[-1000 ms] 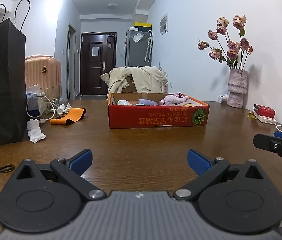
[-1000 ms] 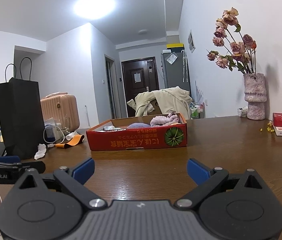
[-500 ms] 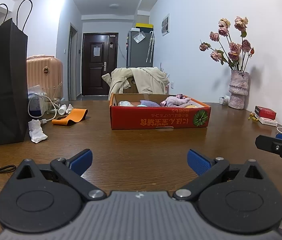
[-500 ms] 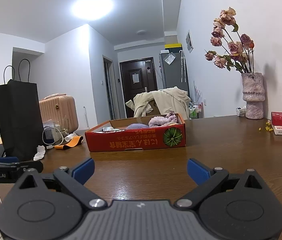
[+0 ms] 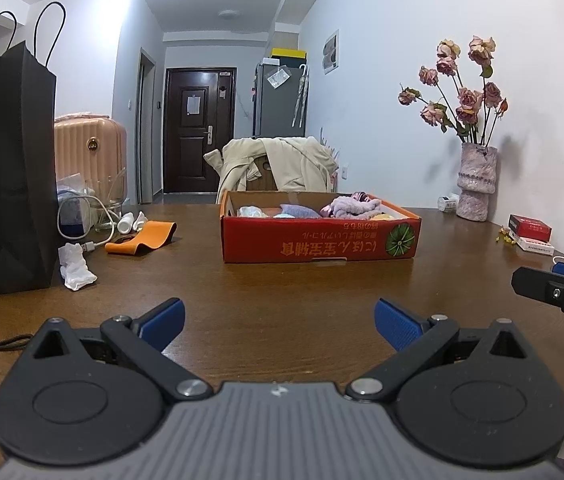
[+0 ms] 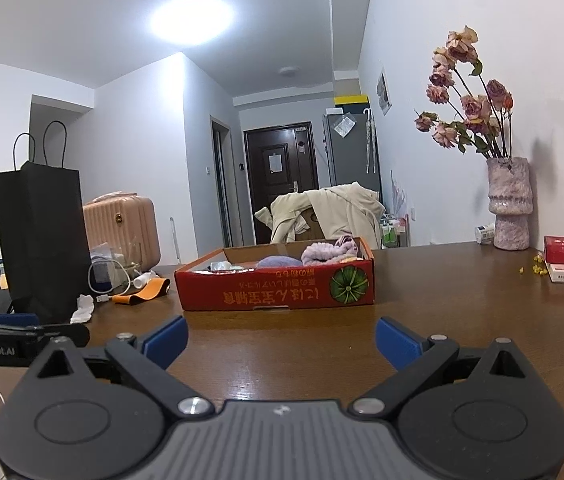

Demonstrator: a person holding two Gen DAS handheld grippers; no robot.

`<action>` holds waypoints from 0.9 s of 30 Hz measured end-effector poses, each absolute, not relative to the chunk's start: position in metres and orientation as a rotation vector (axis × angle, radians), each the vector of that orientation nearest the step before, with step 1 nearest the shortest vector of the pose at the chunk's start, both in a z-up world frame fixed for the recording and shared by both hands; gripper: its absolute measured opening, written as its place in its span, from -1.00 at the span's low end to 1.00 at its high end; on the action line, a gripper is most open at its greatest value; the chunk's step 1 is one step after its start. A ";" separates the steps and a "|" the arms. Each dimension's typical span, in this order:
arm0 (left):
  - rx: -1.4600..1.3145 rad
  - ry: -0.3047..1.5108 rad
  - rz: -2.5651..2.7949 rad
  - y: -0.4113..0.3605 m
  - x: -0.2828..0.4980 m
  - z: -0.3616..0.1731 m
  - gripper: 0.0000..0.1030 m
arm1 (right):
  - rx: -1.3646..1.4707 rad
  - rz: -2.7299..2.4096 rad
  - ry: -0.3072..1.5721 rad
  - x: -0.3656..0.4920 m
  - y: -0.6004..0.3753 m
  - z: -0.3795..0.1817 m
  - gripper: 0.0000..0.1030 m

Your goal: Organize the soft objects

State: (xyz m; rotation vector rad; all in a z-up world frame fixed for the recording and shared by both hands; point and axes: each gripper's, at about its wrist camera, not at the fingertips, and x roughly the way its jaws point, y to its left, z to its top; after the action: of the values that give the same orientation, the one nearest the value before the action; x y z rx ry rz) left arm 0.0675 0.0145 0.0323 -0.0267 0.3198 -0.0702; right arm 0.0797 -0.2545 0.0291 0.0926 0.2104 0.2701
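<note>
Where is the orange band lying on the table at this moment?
In the left wrist view the orange band lies on the table left of the red cardboard box, beside the small white bottles and near the black paper bag.

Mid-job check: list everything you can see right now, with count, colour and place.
box: 1, red, table centre
soft items: several, purple, pink, white, inside box
table: 1, brown wood
paper bag: 1, black, table left
orange band: 1, left of box
tissue: 1, white, beside bag
vase: 1, pink, dried roses, far right
suitcase: 1, pink, behind bag
small boxes: 2, red, white, right edge
left gripper: jaws open, empty
right gripper: jaws open, empty
</note>
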 end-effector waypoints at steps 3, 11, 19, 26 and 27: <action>-0.027 0.313 -0.070 0.015 0.066 0.034 1.00 | 0.094 0.268 0.210 0.079 -0.254 0.029 0.96; -0.025 0.315 -0.070 0.014 0.066 0.034 1.00 | 0.099 0.268 0.223 0.081 -0.254 0.027 0.96; -0.028 0.325 -0.073 0.015 0.066 0.033 1.00 | 0.099 0.266 0.225 0.082 -0.254 0.028 0.96; -0.013 0.286 -0.071 0.014 0.064 0.040 1.00 | 0.091 0.268 0.205 0.078 -0.253 0.033 0.96; -0.010 0.279 -0.071 0.014 0.063 0.040 1.00 | 0.091 0.269 0.205 0.078 -0.254 0.034 0.96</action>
State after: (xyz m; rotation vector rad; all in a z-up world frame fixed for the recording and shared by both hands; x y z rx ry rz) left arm 0.0627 0.0142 0.0400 -0.0098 0.2787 -0.0711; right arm 0.0778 -0.2535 0.0335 0.0914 0.2045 0.2690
